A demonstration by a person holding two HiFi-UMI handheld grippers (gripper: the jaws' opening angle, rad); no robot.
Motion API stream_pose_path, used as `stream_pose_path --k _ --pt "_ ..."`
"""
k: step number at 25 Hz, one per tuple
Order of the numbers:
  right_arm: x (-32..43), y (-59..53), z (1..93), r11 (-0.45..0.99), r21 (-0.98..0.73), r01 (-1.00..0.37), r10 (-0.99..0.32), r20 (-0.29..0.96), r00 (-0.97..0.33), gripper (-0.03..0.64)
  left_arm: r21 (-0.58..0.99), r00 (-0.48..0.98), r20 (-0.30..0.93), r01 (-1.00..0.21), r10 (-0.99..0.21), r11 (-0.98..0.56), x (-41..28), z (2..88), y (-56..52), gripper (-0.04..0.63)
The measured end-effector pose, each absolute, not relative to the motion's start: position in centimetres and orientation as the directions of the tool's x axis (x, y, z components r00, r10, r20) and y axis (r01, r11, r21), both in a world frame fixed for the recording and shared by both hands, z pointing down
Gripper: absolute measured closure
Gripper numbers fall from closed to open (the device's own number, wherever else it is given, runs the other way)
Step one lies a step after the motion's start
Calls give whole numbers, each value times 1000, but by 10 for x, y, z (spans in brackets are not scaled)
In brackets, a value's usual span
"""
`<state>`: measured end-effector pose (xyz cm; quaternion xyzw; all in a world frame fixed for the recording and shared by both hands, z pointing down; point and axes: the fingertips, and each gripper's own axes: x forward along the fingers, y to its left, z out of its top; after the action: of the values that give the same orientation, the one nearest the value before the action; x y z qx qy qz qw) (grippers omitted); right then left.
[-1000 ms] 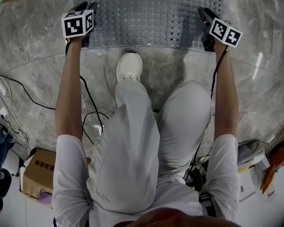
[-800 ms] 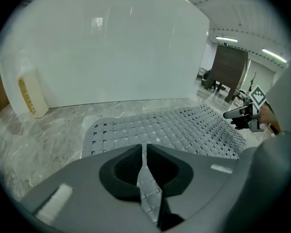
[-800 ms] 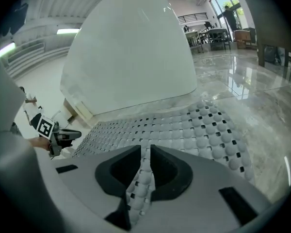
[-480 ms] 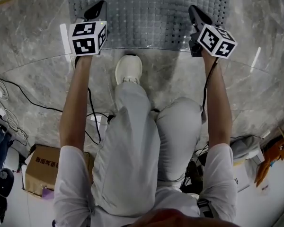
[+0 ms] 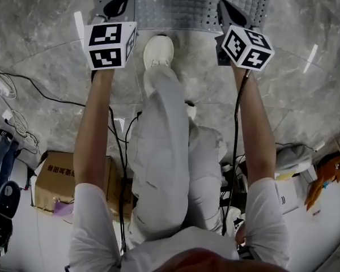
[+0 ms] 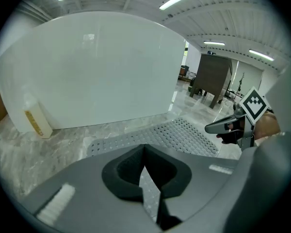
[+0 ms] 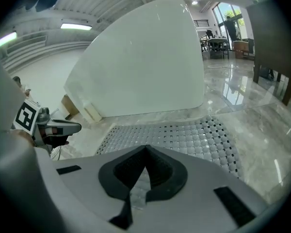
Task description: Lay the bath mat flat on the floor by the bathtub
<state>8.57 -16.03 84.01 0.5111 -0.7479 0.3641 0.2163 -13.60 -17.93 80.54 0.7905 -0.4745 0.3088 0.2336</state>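
The grey, studded bath mat (image 5: pixel 181 4) lies flat on the marble floor in front of the white bathtub (image 6: pixel 97 76). It also shows in the left gripper view (image 6: pixel 155 137) and the right gripper view (image 7: pixel 169 135). My left gripper (image 5: pixel 120 3) hovers above the mat's near left corner, shut, with nothing between its fingers. Above the near right corner my right gripper (image 5: pixel 224 9) hangs shut and empty too. Each gripper sees the other: the right gripper (image 6: pixel 228 126) and the left gripper (image 7: pixel 58 127). Neither touches the mat.
The person's white shoe (image 5: pixel 157 51) stands at the mat's near edge. A pale bottle (image 6: pixel 34 118) leans by the tub's left end. Cables (image 5: pixel 22 89) and a cardboard box (image 5: pixel 51 180) lie behind on the left; bags and clutter (image 5: pixel 297 163) on the right.
Both grippers have lifted off the mat's near corners and risen towards the head camera. Their jaws have gone from open to shut. The mat stays flat on the floor.
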Motion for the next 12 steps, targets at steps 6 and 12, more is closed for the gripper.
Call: stream_pose_path --k 6,12 --pt "69 -116 728 262 -301 -917 -554 731 -398 614 76 343 716 -904 -608 -421 -133 689 -141 600" --pt "61 -76 585 261 -310 -914 -540 738 -404 614 90 337 715 -913 -613 -397 -116 555 -100 600"
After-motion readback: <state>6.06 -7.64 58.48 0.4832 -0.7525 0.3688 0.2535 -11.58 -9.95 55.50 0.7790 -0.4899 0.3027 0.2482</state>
